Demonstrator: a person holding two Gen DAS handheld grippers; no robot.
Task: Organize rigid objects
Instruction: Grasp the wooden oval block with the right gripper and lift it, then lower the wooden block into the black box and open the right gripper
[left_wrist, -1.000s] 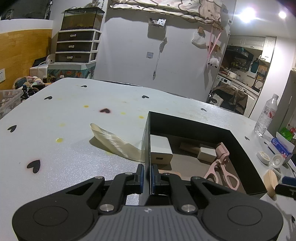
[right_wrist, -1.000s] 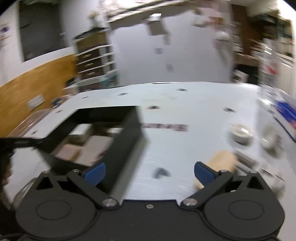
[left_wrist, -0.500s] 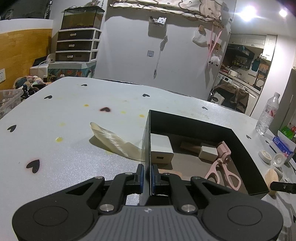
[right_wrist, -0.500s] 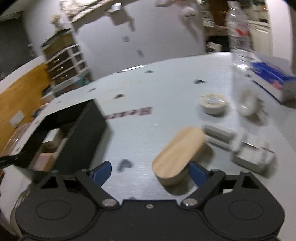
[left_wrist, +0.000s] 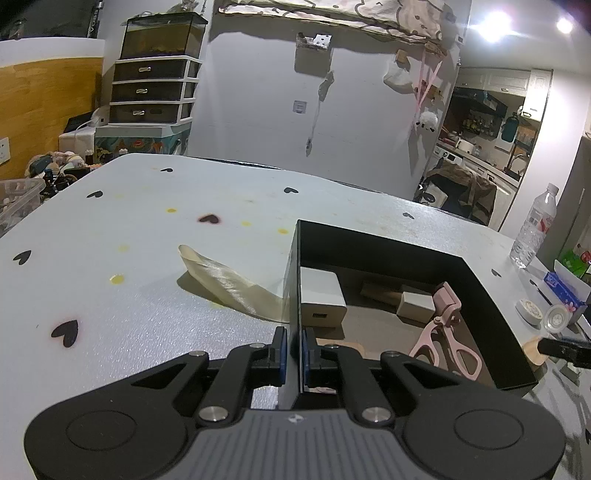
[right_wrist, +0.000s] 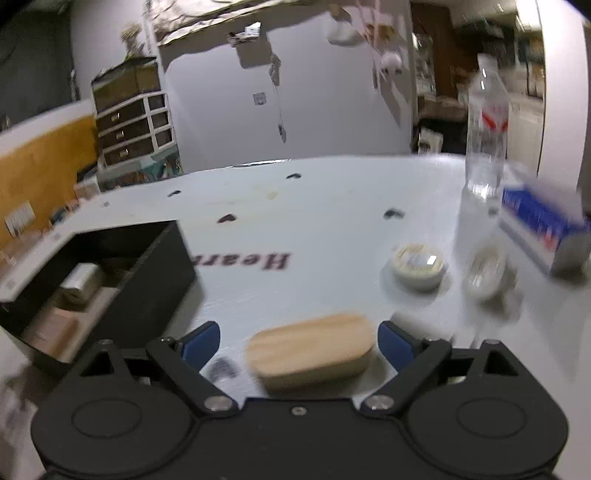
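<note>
An open black box (left_wrist: 369, 247) stands on the pale table, and my left gripper (left_wrist: 293, 350) is shut on its near left wall. Inside lie a white block (left_wrist: 321, 295), a smaller white block (left_wrist: 415, 306), a wooden piece (left_wrist: 380, 291) and a pink scissor-like tool (left_wrist: 447, 332). To the right of the box (right_wrist: 159, 280), a flat oval wooden block (right_wrist: 310, 349) lies on the table between the fingers of my right gripper (right_wrist: 299, 339). Its jaws are opening and the pads do not press the block. One right gripper finger (left_wrist: 561, 347) shows at the left view's edge.
A cream ribbon strip (left_wrist: 229, 284) lies left of the box. Right of the wooden block sit a tape roll (right_wrist: 417, 266), a clear round lid (right_wrist: 484, 269), a blue carton (right_wrist: 543, 225) and a water bottle (right_wrist: 485, 147). The table edge (right_wrist: 546, 332) runs close on the right.
My right gripper swung right, away from the box, and came down around the wooden block, which now lies between its fingers. The left gripper kept still on the box wall.
</note>
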